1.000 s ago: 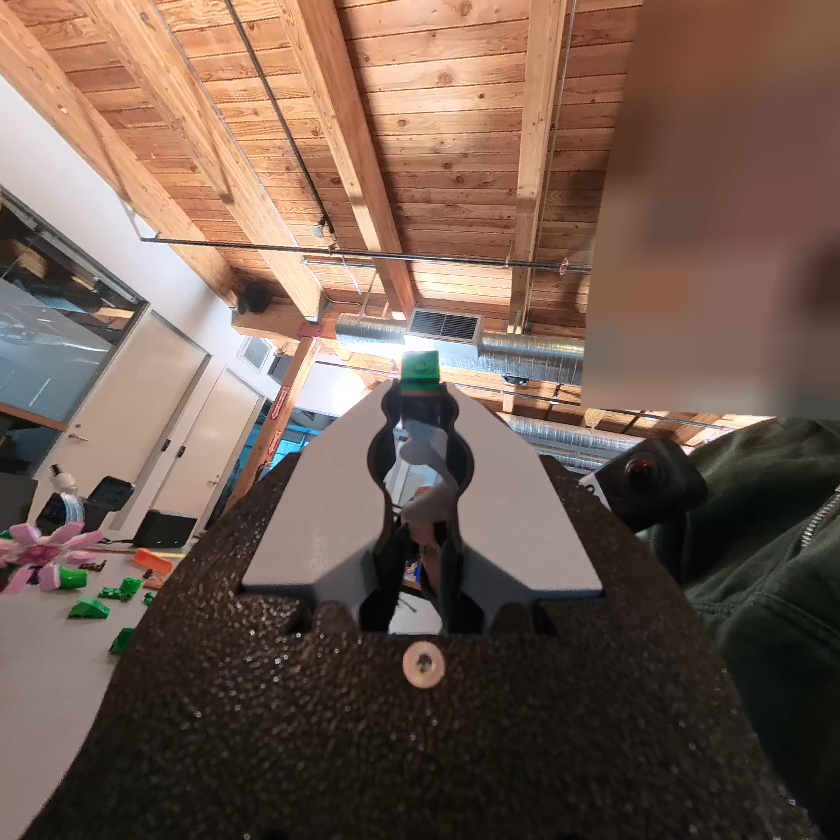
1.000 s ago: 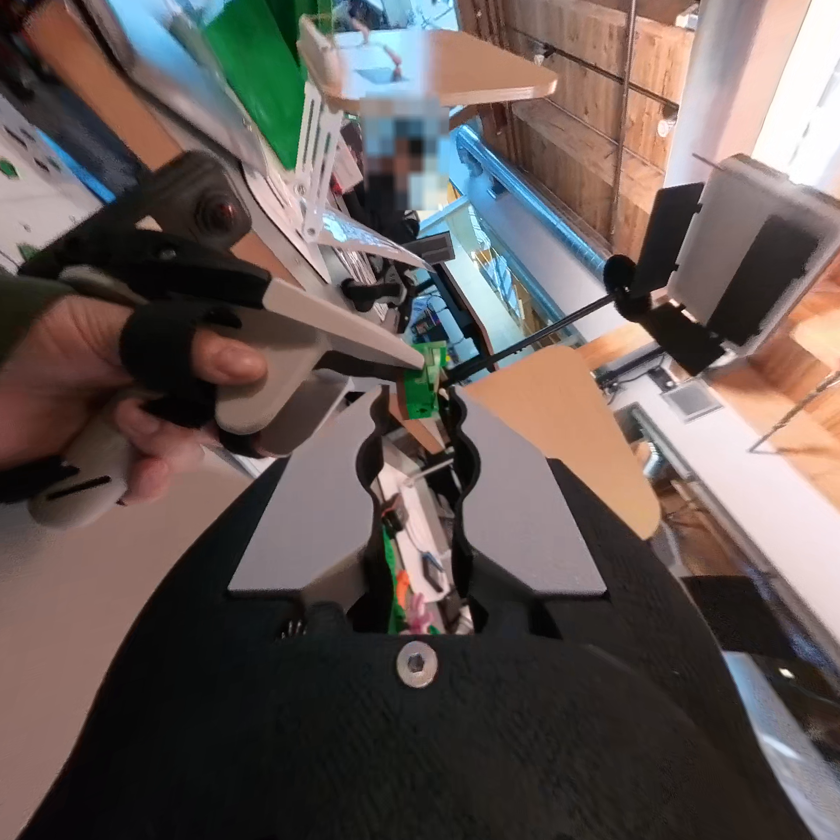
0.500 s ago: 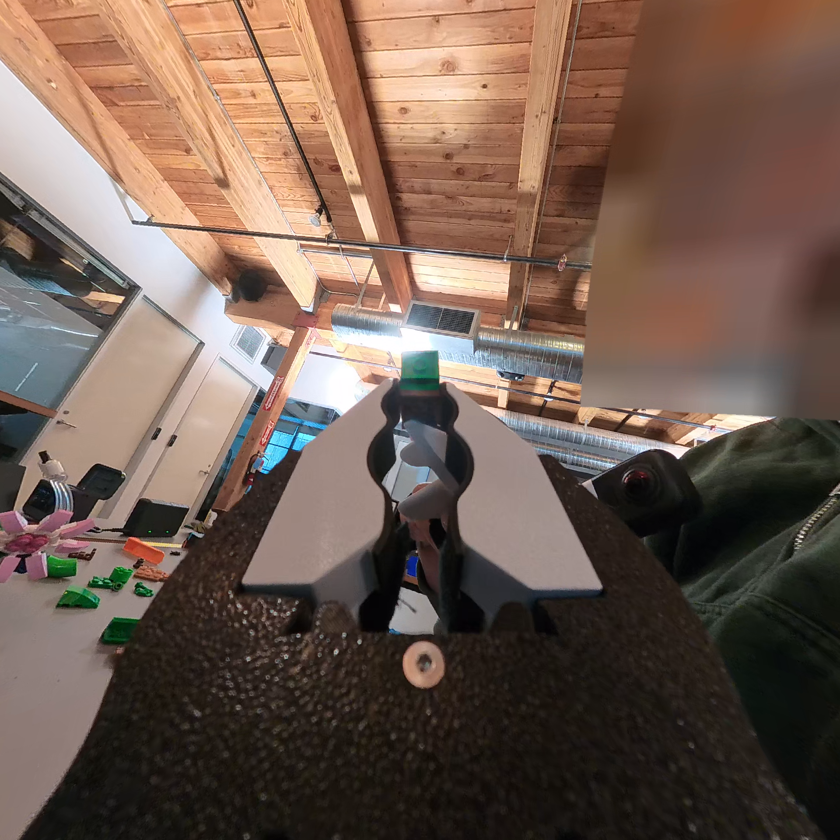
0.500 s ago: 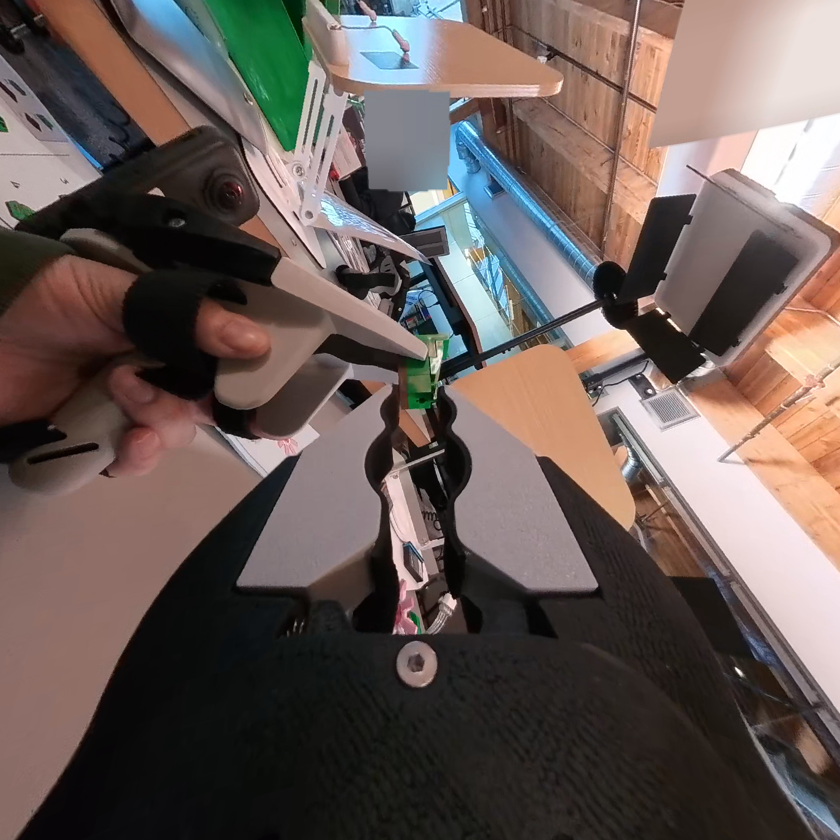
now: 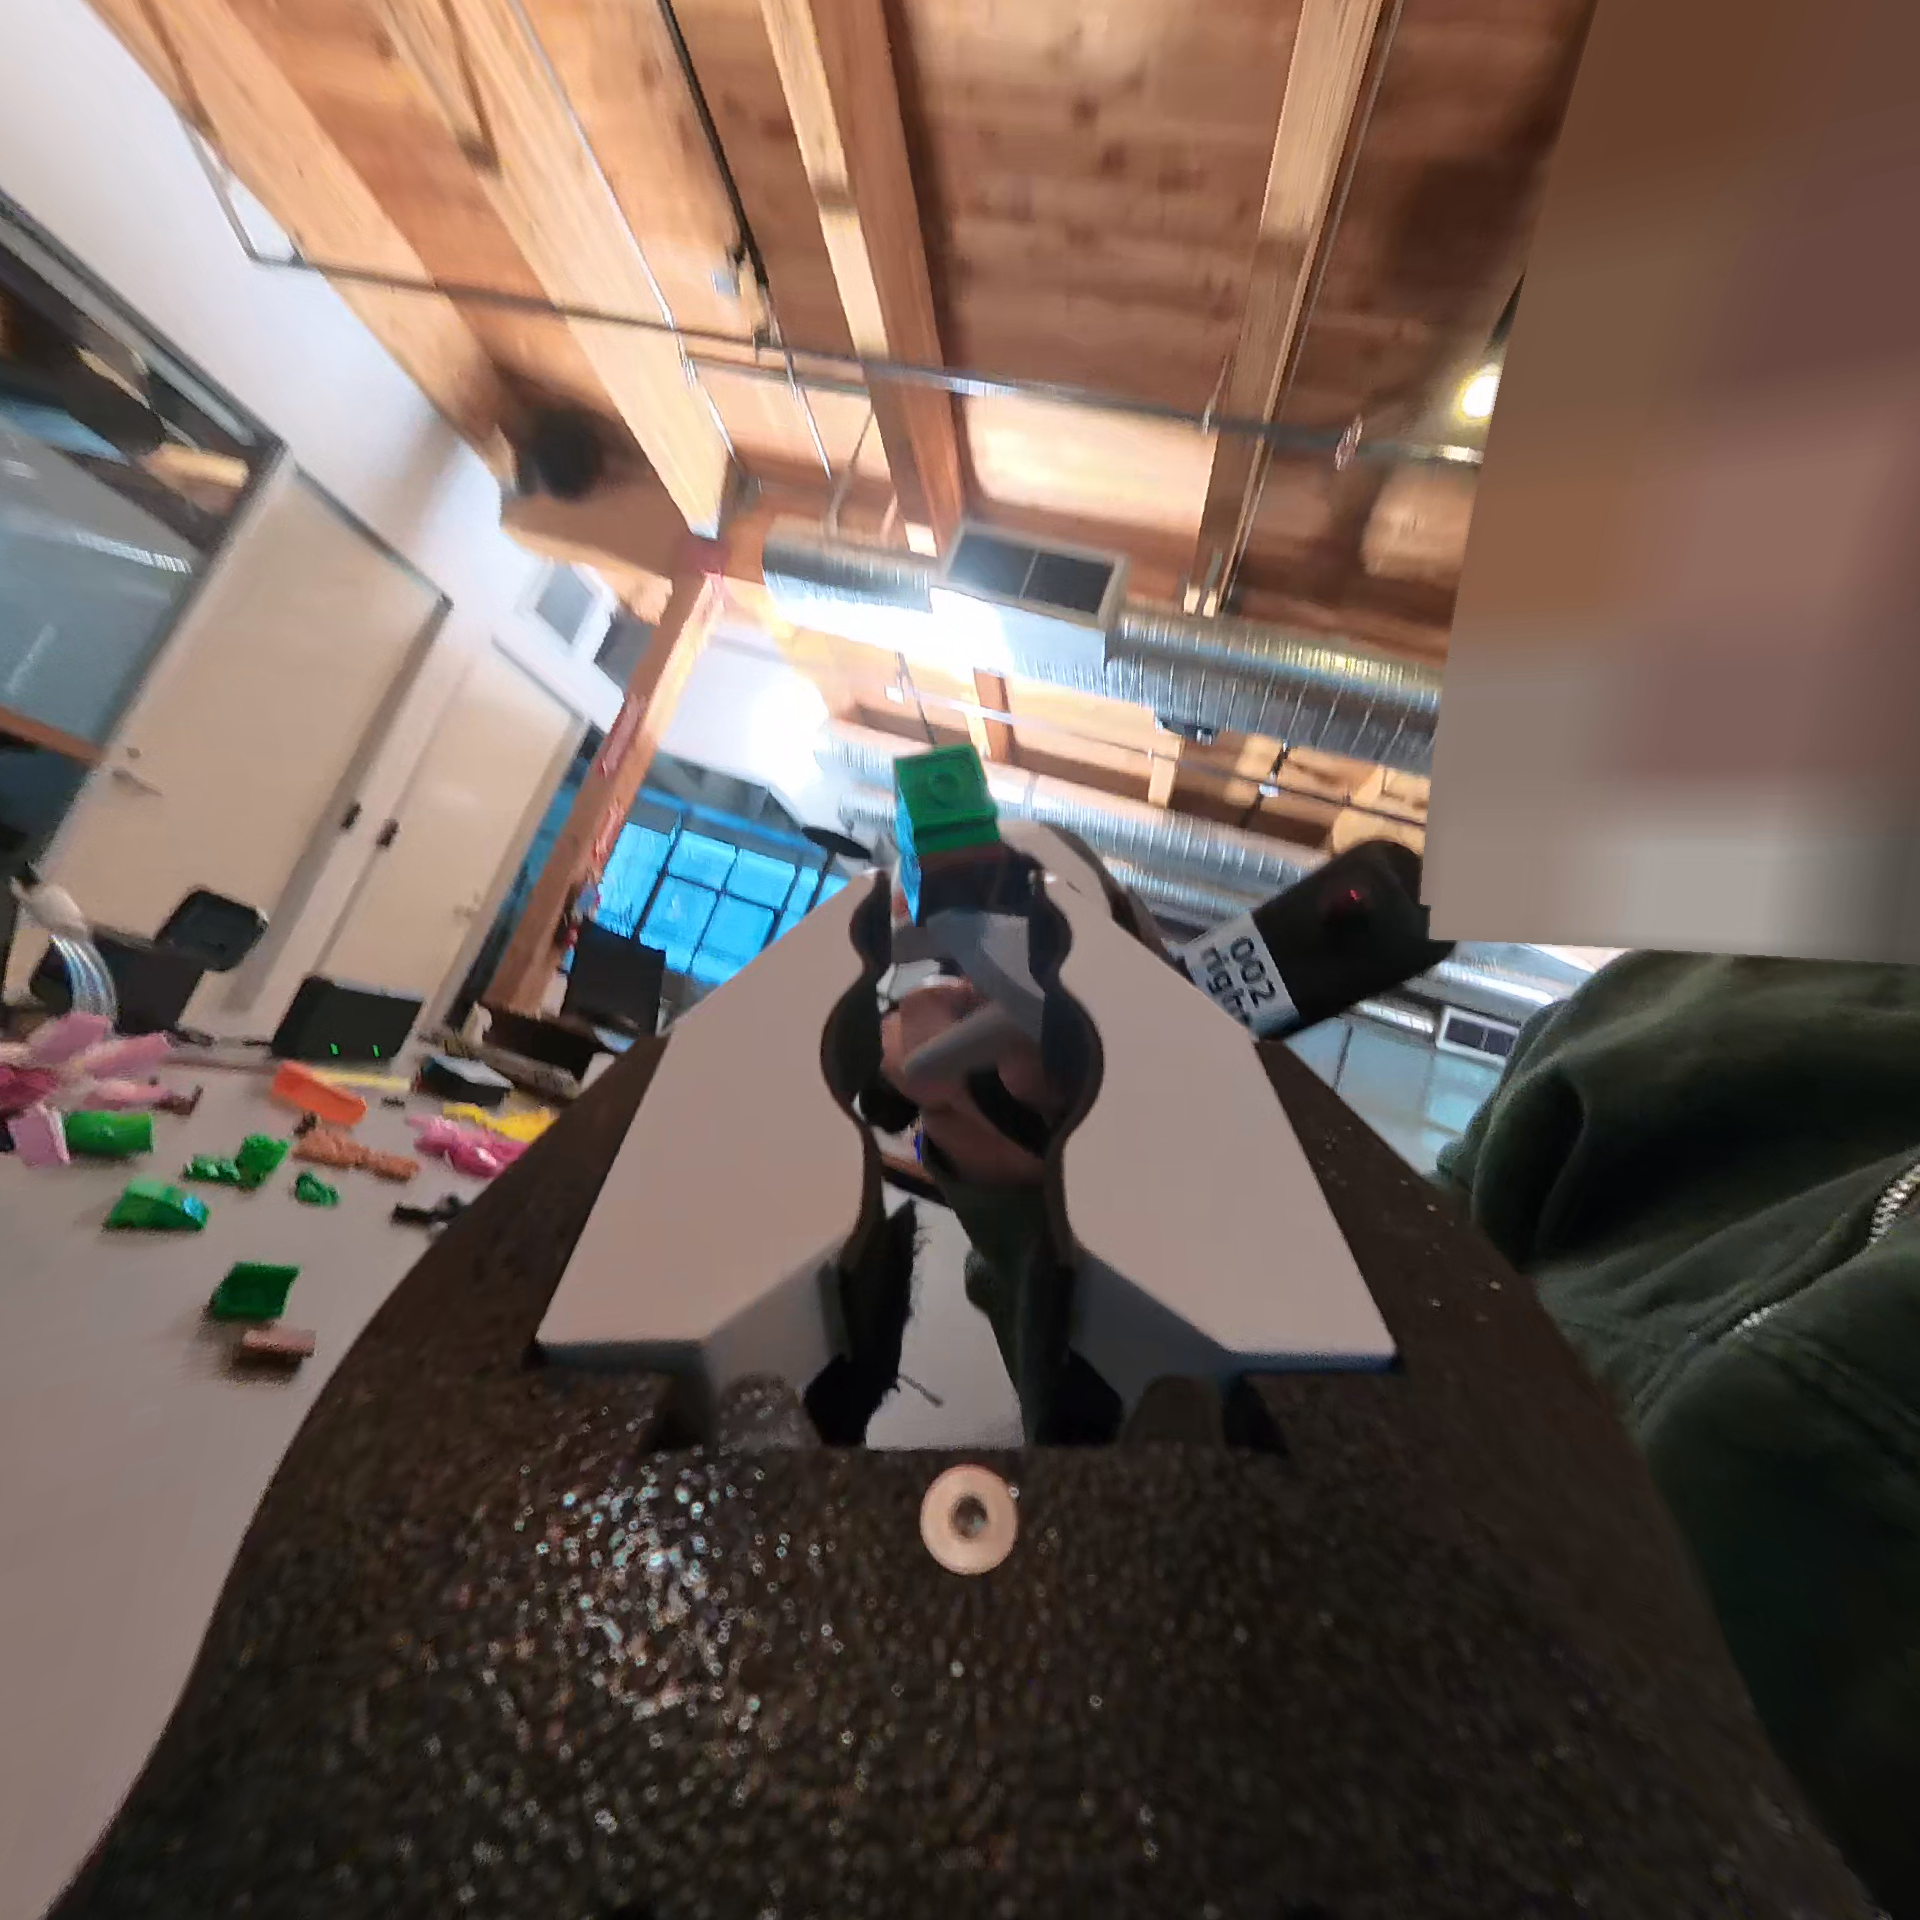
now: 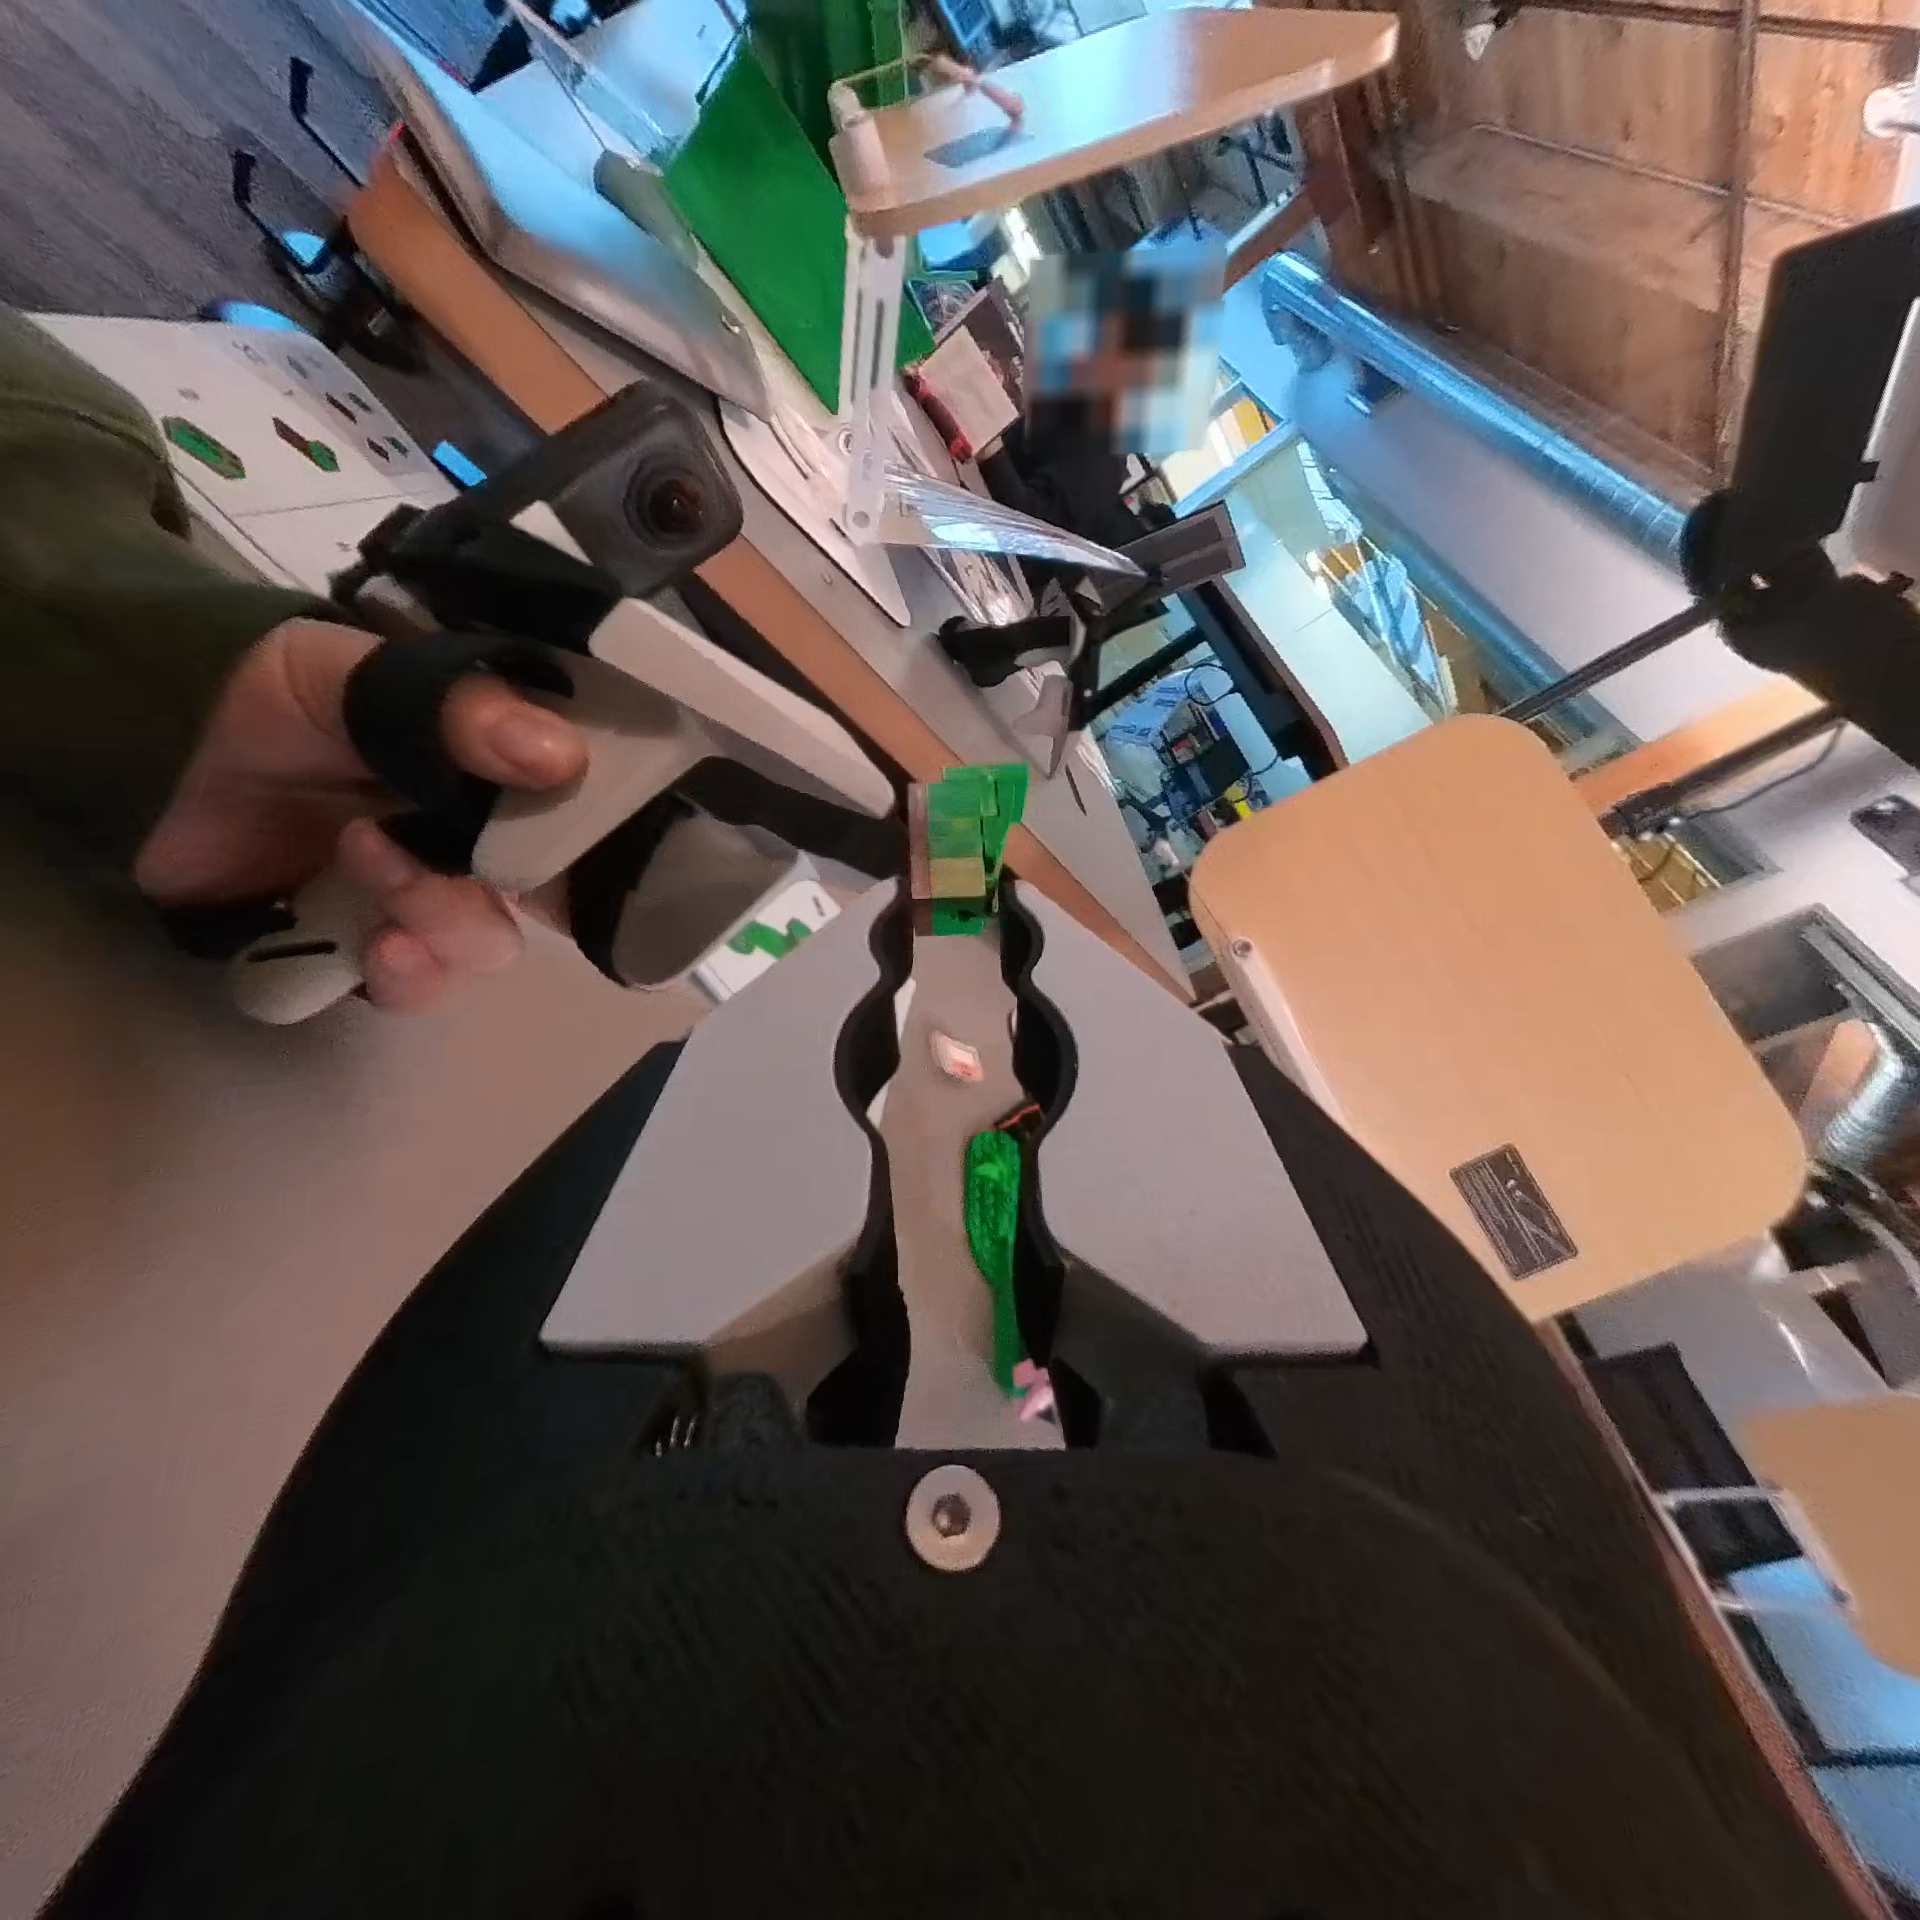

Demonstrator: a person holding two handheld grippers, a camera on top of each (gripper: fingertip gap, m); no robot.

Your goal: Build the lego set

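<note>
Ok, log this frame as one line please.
left gripper: shut on green brick | right gripper: shut on same brick | loose pieces on table

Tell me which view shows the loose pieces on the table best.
The left wrist view: green, pink and orange loose pieces lie spread over the grey table at left. The right wrist view shows only a few, glimpsed between its jaws, such as a green leaf piece.

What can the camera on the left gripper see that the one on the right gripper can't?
Only the left wrist view shows the wooden ceiling and loose green pieces on the table. Only the right wrist view shows the hand squeezing the left gripper, and the round wooden tabletop. Both show the small green lego assembly pinched where the grippers meet.
</note>
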